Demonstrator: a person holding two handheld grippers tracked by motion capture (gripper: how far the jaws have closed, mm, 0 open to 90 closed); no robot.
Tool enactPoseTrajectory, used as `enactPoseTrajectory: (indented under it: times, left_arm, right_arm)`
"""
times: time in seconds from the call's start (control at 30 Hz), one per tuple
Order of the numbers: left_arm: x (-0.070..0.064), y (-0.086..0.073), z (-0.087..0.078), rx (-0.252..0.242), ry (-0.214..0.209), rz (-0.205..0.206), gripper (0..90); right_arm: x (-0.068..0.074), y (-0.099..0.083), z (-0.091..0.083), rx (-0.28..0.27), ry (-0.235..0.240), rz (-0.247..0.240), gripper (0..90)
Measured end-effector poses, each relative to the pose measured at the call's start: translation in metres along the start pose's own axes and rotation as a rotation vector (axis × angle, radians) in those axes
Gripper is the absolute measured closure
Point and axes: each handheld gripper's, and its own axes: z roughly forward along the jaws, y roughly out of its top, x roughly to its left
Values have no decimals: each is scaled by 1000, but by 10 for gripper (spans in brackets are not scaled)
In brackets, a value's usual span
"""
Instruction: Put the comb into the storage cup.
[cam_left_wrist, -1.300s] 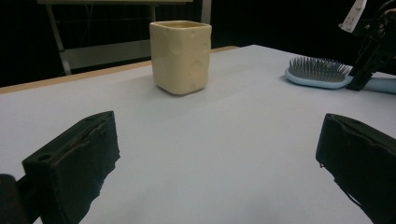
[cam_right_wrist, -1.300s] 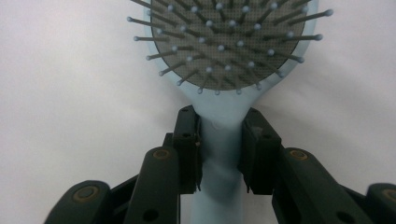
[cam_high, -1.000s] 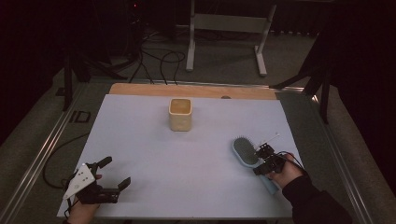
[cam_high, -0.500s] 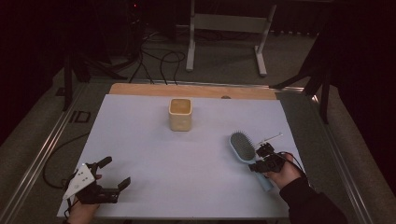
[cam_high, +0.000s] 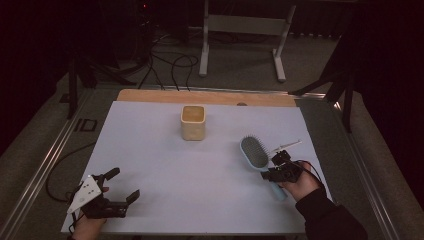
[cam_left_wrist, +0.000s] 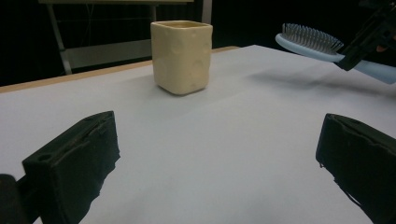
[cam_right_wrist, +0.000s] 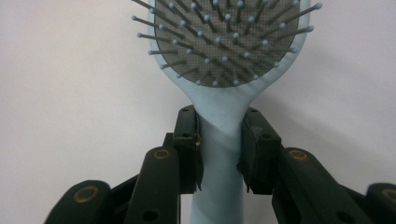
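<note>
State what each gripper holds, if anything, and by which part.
The right gripper clamps the blue hairbrush by its handle, just below the head. The left gripper holds nothing.

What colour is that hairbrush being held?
The hairbrush is pale blue with a grey bristle pad, clearest in the right gripper view, clamped by the right gripper.

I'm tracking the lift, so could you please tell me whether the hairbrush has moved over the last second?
Yes. The hairbrush, clamped in the right gripper, has shifted slightly left, toward the cup.
</note>
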Motion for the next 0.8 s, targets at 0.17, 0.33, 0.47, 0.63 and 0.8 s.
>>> enactPoseTrajectory:
  times: [0.17,0.33,0.47,0.63,0.8]
  left_arm:
    - [0,0,0,1,0,3,0]
    - [0,0,0,1,0,3,0]
    - [0,0,0,0,-2,4,0]
    - [-1,0,0,1,-2,5,0]
    - [-1,0,0,0,-1,6,0]
  right_arm:
    - [6,6,-3,-25,21,-16,708]
    - [10,12,-4,-46,30,-19,708]
    - [13,15,-4,-68,52,-19,708]
    - [17,21,-4,-81,65,-39,708]
    - [21,26,-6,-103,70,-41,707]
